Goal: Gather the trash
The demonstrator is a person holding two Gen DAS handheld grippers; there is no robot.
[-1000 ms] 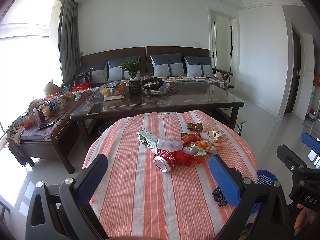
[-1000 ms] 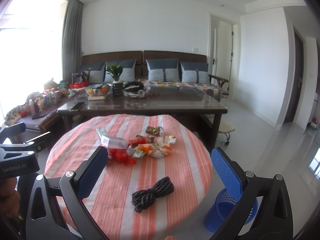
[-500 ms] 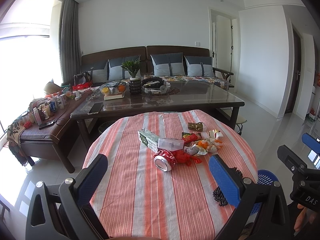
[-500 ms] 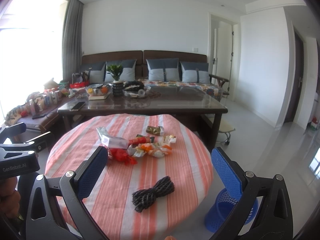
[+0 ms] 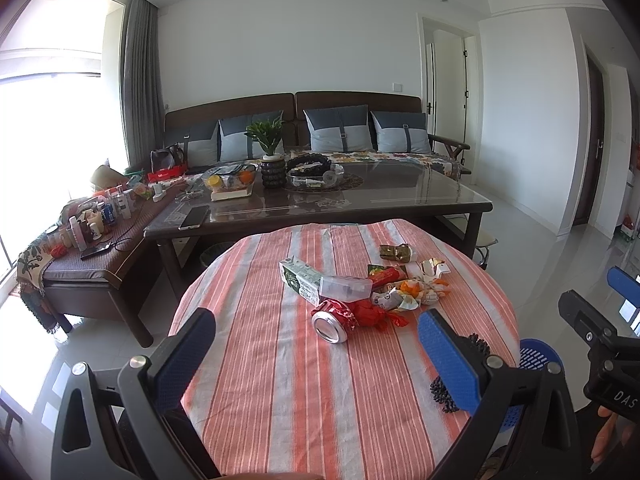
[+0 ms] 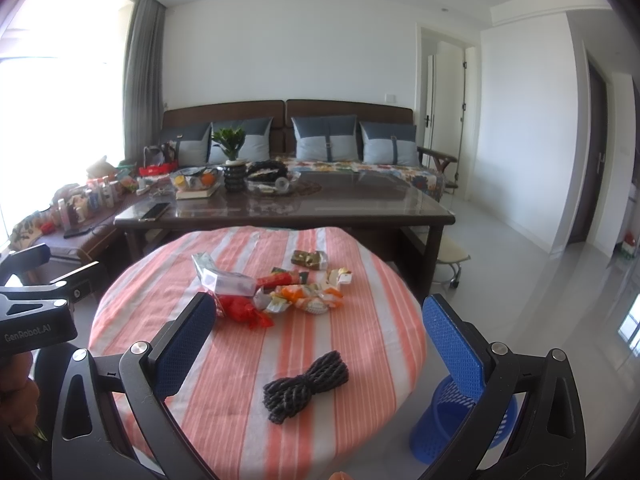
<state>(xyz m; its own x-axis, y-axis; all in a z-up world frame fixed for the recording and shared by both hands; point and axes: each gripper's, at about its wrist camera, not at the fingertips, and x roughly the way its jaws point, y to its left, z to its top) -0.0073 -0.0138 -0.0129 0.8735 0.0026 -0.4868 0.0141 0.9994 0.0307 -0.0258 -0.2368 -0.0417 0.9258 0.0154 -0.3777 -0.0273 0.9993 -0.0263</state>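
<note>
A pile of trash lies mid-table on the round striped table [image 5: 280, 380]: a crushed red can [image 5: 334, 320], a green carton [image 5: 300, 278], a clear plastic box [image 5: 346, 288], red and orange wrappers [image 5: 408, 294] and a brown packet [image 5: 396, 252]. The pile also shows in the right wrist view [image 6: 280, 292]. My left gripper [image 5: 316, 356] is open and empty, just short of the can. My right gripper [image 6: 316, 344] is open and empty above a black rope bundle [image 6: 306, 380]. A blue mesh bin [image 6: 460, 420] stands on the floor at the table's right.
A dark glass-topped coffee table [image 5: 400, 200] with a plant, bowls and a phone stands behind the round table. A sofa [image 5: 340, 136] lines the far wall. A bench [image 5: 92, 240] with bottles stands at the left. A stool [image 6: 452, 260] sits by the coffee table.
</note>
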